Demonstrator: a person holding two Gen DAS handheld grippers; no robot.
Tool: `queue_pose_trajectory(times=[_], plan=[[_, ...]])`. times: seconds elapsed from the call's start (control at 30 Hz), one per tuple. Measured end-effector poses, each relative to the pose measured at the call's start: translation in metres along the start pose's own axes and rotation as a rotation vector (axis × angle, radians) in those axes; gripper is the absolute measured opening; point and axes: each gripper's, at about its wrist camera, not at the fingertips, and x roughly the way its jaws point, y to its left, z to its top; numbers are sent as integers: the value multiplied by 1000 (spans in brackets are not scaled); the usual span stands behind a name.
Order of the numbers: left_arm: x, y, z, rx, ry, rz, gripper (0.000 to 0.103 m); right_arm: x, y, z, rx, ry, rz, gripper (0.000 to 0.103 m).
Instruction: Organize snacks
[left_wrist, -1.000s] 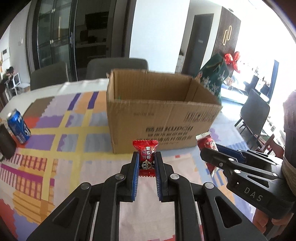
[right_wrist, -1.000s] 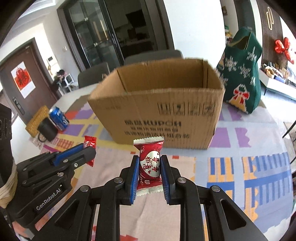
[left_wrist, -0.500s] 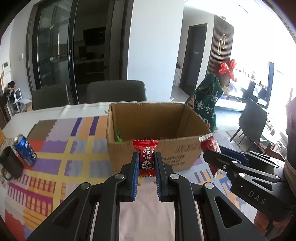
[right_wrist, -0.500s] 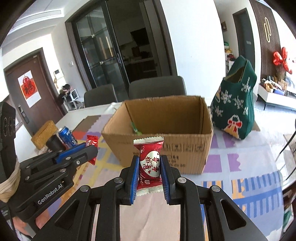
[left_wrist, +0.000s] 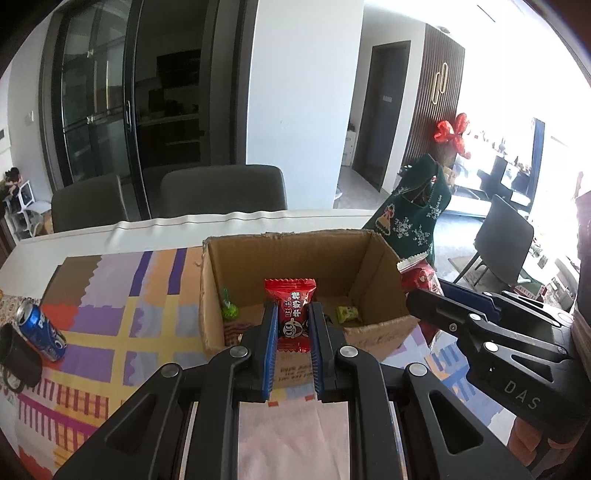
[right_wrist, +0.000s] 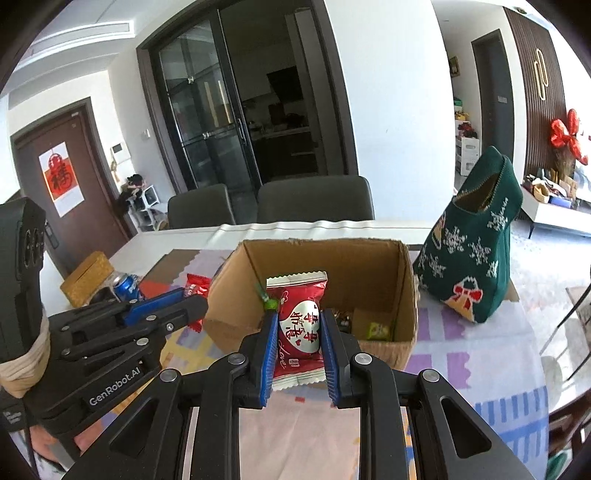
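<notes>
An open cardboard box (left_wrist: 373, 254) (right_wrist: 402, 280) stands on the patterned tablecloth. Inside lie a green lollipop (left_wrist: 229, 309), a green candy (left_wrist: 347, 313) (right_wrist: 376, 328) and other small sweets. My left gripper (left_wrist: 291, 325) is shut on a red candy packet (left_wrist: 291, 295), held above the box's near wall. My right gripper (right_wrist: 298, 332) is shut on a red-and-white candy packet (right_wrist: 299, 325), also above the near wall. Each gripper shows in the other view: the right one (left_wrist: 417, 306), the left one (right_wrist: 199, 302).
A blue soda can (left_wrist: 40, 334) (right_wrist: 127, 286) and a dark mug (left_wrist: 18, 360) sit at the left. A green knitted Christmas bag (left_wrist: 417, 218) (right_wrist: 476, 251) stands right of the box. A woven basket (right_wrist: 86, 277) and grey chairs (left_wrist: 221, 192) are at the table's far side.
Both grippers have risen with their packets and now look down into the box; its inside contents have come into view.
</notes>
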Motion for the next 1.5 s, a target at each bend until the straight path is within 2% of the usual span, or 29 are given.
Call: queue_pose_trajectory(times=[0.33,0.37,0.43,0.47,0.5,0.57,0.67,0.83,1.03,1.1,1.2,1.27,1.4,1.5], plan=[[43,11,24,-22,70,-8,18,40,-18,27,-6,48,-32,24],[46,11,26,-20,76,-1,19,43,-19,29,-7,52,-34,24],[49,10,28,-7,82,22,30,50,-22,32,-3,55,-38,25],[47,11,28,-2,71,44,37,53,-23,33,-2,60,-38,30],[44,12,26,2,58,59,42,57,-26,34,5,71,-46,40],[38,11,22,20,39,90,44,58,-29,32,19,72,-63,48],[30,10,14,25,28,110,47,54,-31,27,21,62,-91,54],[13,10,1,10,13,117,52,37,-28,13,28,44,-121,64],[-22,5,-15,-1,-35,124,63,7,-17,-3,-3,10,-144,70],[-36,2,-21,-4,-52,132,67,-5,-12,-8,-17,-5,-148,76],[-53,-3,-31,2,-77,152,74,-22,-6,-16,-38,-30,-160,77],[-64,-7,-38,16,-94,172,75,-32,-3,-20,-48,-42,-168,80],[-83,-15,-50,29,-117,189,87,-55,2,-32,-59,-79,-192,84],[-97,-20,-61,33,-138,201,91,-72,5,-42,-78,-102,-205,85]])
